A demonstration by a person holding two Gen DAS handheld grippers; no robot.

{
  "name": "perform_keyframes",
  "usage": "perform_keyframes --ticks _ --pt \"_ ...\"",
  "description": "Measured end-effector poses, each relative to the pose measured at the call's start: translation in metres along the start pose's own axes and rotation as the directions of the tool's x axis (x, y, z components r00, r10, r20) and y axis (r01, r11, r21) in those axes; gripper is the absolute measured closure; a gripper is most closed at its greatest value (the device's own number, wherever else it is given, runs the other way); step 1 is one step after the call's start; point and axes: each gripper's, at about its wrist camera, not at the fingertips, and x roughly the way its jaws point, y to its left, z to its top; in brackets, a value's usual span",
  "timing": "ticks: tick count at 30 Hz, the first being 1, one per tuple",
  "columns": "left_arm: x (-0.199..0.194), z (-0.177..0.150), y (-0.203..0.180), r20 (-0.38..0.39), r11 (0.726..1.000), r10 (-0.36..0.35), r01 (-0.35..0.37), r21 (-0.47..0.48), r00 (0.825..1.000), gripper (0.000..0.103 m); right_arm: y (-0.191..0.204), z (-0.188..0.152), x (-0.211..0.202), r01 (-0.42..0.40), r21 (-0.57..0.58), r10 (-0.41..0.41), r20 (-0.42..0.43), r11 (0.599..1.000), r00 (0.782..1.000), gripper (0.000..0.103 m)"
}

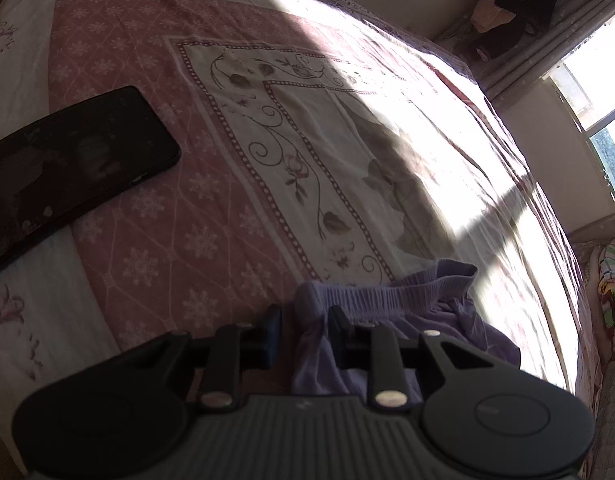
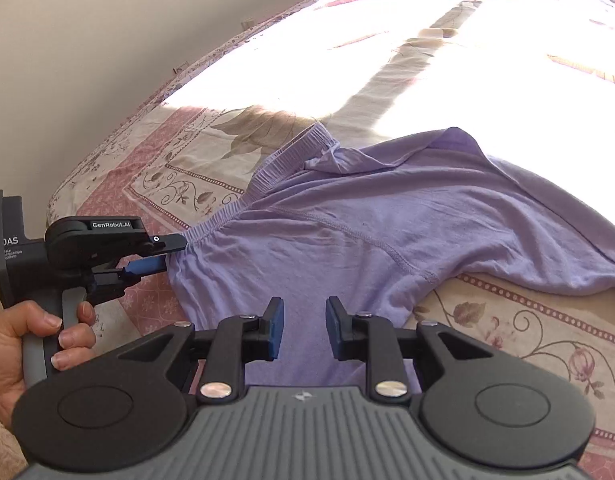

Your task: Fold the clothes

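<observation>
2 claws (image 2: 304,328) (image 1: 303,330), 1 lilac garment (image 2: 387,216), 1 bedspread (image 2: 527,320)

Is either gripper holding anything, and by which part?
Right gripper: open, empty. The waistband corner of the purple garment lies between the jaws of the left gripper; whether they pinch it cannot be told.

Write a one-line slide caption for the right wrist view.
Right gripper open above lilac shorts on a floral bedspread; left gripper at the waistband.
</observation>
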Motion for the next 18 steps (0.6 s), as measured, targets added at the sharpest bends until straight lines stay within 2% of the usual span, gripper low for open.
perform_keyframes --ticks 5,11,15,18 --pt "0.001 0.005 0.009 -0.016 0.996 -0.016 0.015 -0.083 1.0 0.081 0.009 0.056 0.023 0.036 0.086 -0.037 0.01 0.996 0.999 0.077" --pt "0.001 0.005 0.014 -0.025 0.988 -0.016 0.012 -0.152 1.0 0.086 0.031 0.106 0.066 0.086 0.206 -0.081 -0.03 0.975 0.996 0.072" --pt "0.002 0.006 0.017 -0.03 0.983 -0.02 0.014 -0.181 0.999 0.089 0.04 0.129 0.099 0.177 0.284 -0.163 -0.072 0.942 0.984 0.071" --pt "0.002 0.007 0.018 -0.04 0.981 -0.025 0.017 -0.193 0.999 0.089 0.046 0.142 0.121 0.268 0.317 -0.246 -0.109 0.91 0.963 0.071"
